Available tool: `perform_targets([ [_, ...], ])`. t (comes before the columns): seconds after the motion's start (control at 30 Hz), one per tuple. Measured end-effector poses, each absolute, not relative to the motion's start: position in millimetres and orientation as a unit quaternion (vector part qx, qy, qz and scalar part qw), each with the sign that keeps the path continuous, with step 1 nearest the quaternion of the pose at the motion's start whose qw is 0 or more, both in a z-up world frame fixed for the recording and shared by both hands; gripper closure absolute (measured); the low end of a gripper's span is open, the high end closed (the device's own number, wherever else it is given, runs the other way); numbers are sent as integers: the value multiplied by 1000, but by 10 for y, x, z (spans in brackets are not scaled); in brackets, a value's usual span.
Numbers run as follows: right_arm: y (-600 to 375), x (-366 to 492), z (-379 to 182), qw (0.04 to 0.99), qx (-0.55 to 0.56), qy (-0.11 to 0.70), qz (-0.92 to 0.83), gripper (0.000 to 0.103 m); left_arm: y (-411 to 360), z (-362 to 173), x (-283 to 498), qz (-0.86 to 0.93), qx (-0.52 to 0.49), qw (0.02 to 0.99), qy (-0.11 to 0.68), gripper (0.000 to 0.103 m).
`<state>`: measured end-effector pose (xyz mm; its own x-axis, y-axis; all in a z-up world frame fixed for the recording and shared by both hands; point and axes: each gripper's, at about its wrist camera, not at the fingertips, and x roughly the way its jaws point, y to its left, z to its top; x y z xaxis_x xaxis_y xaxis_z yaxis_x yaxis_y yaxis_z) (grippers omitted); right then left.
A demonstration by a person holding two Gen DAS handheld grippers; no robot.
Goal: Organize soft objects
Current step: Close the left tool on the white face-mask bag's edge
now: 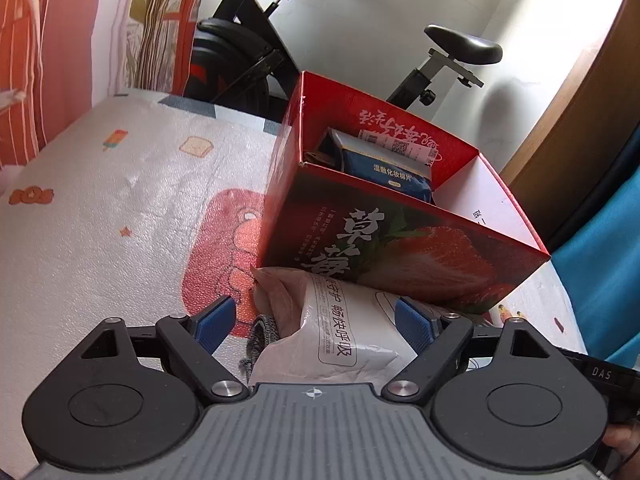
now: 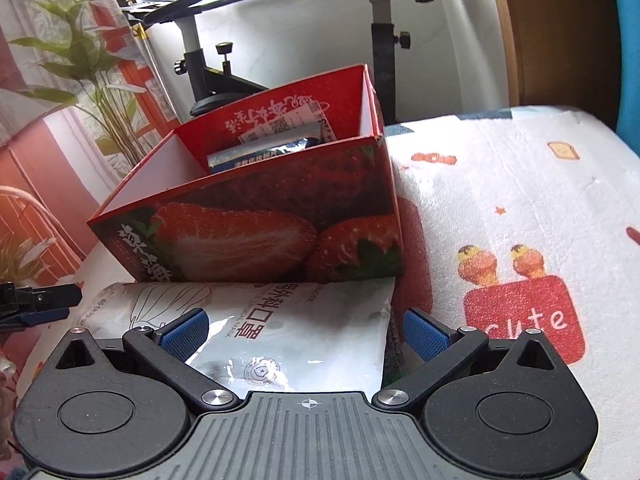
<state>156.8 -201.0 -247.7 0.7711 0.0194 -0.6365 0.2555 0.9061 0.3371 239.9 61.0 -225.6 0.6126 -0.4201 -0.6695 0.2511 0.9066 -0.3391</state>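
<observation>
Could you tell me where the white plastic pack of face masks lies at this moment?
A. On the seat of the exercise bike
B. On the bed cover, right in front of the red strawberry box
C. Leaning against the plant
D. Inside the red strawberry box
B: the white pack of masks lies flat on the bed cover, against the near wall of the strawberry box; only a blue packet shows inside the box.

The left hand-held gripper (image 1: 314, 322) points forward and downward, its blue-padded fingers (image 1: 214, 322) spread wide — nothing is pressed between the pads. At the lower right edge of its own view a bit of the person's hand (image 1: 618, 440) shows at the grip. The right hand-held gripper (image 2: 306, 334) is angled downward in much the same way, its blue fingers (image 2: 186, 334) also standing well apart — gripping nothing.
</observation>
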Motion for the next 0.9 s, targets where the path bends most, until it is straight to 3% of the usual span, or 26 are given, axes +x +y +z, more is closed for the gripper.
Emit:
perform_targets([
  [0.3,-2164,1878,-2744,891,255,372,-43,1,520,-2408,2600,-206,-96,877,424,27],
  [0.6,-2125,2026,-2792,894,231,384,-25,2,406,-2536,2712,-221,-93,866,439,28],
  [0.7,-2086,2004,-2781,899,212,382,-25,8,391,-2566,2714,-227,-95,863,441,34],
  [0.9,-2065,1919,-2682,909,185,371,-40,32,385,-2566,2670,-230,-86,866,435,42],
])
